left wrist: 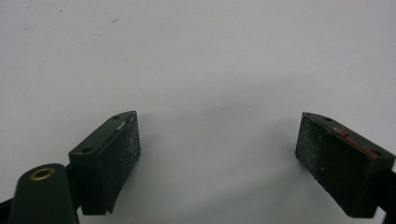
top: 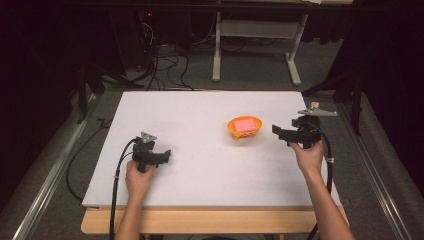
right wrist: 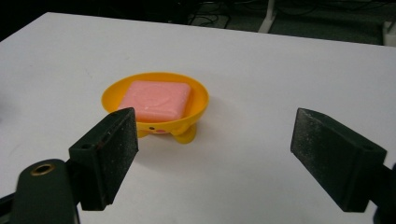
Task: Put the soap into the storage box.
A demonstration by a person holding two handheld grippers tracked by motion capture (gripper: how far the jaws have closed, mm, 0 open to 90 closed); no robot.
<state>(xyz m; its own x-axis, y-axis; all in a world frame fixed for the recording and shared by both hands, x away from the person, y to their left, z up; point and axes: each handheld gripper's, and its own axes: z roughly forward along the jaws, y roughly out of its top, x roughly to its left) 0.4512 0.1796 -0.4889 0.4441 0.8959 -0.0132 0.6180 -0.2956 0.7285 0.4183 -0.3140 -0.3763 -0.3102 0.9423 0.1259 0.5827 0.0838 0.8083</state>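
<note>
Pink soap sits in the orange dish, both grippers empty with jaws apart; the right gripper seems approaching, needing alignment next.

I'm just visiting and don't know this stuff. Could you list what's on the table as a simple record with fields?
surface: white table
dish: orange, footed, right of centre
in dish: pink soap bar, lying flat
left hand-held gripper: jaws open, nothing between them, over bare table
right hand-held gripper: jaws open, nothing between them, pointing at the dish from its right, not touching it
held by: a person's two hands
</note>
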